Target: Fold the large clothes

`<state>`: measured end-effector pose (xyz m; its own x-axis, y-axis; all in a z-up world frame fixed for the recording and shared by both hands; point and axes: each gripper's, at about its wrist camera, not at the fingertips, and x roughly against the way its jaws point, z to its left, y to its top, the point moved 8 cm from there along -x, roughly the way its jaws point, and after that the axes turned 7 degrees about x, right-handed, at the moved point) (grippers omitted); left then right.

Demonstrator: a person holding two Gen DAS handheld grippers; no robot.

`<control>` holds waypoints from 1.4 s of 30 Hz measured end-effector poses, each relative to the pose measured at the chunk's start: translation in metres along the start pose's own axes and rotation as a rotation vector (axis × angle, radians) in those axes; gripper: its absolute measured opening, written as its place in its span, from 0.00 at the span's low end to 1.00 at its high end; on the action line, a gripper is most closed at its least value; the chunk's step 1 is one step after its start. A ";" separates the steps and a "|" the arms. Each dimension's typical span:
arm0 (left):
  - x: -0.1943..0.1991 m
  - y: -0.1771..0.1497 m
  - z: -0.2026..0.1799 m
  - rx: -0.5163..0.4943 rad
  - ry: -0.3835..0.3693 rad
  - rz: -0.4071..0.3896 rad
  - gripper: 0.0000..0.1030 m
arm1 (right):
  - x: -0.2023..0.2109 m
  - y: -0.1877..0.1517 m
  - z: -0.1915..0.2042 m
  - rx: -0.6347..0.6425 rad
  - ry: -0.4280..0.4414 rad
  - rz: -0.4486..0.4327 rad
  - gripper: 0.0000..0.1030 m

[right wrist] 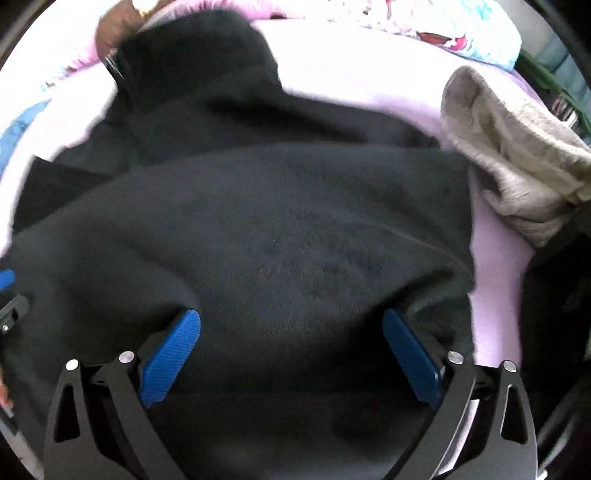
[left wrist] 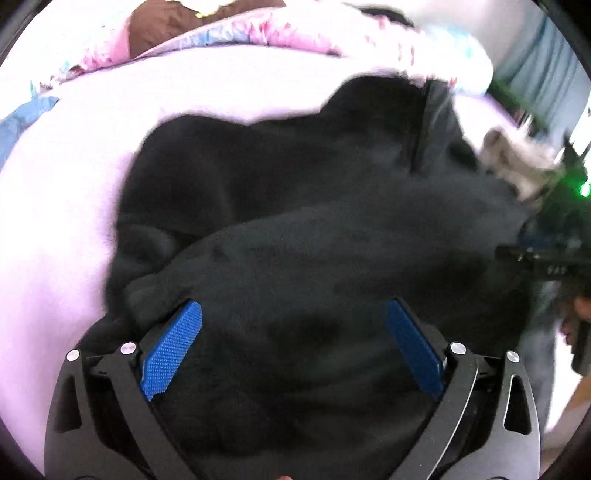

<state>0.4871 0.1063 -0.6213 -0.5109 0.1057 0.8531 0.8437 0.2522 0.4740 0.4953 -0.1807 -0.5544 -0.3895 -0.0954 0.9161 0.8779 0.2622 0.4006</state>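
Note:
A large black fleece garment [left wrist: 295, 229] lies bunched and partly folded on a pale pink bed sheet [left wrist: 55, 206]. It fills the right wrist view too [right wrist: 258, 221]. My left gripper [left wrist: 293, 314] is open just above the near part of the garment, its blue pads [left wrist: 171, 350] wide apart with nothing between them. My right gripper [right wrist: 291, 321] is also open over the garment's near edge, blue pads [right wrist: 170, 362] spread and empty. The right gripper's body shows at the right edge of the left wrist view [left wrist: 554, 258].
A beige knitted garment [right wrist: 517, 155] lies crumpled to the right of the black one, also in the left wrist view [left wrist: 517, 166]. A pink patterned quilt [left wrist: 258, 29] and a brown cushion [left wrist: 166, 26] lie at the far side of the bed.

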 end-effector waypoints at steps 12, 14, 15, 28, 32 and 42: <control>0.110 -0.094 0.129 0.127 0.090 0.066 0.94 | 0.111 -0.163 -0.076 -0.176 -0.080 0.040 0.94; 0.112 -0.124 0.147 0.138 0.124 0.127 0.94 | 0.107 -0.186 -0.084 -0.202 -0.084 0.069 0.94; 0.113 -0.136 0.156 0.162 0.135 0.148 0.94 | 0.105 -0.206 -0.086 -0.233 -0.076 0.097 0.94; 0.096 -0.240 0.132 0.082 0.155 0.361 0.94 | 0.090 -0.319 -0.047 -0.283 0.001 0.270 0.94; 0.091 -0.252 0.122 0.087 0.139 0.401 0.94 | 0.086 -0.338 -0.022 -0.265 0.055 0.324 0.94; 0.095 -0.281 0.093 0.078 0.025 0.485 0.94 | 0.085 -0.351 0.001 -0.251 0.109 0.381 0.78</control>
<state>0.1864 0.1345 -0.6937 -0.0575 0.2058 0.9769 0.9679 0.2512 0.0040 0.1542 -0.2801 -0.6170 -0.0066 -0.1415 0.9899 0.9982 0.0587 0.0150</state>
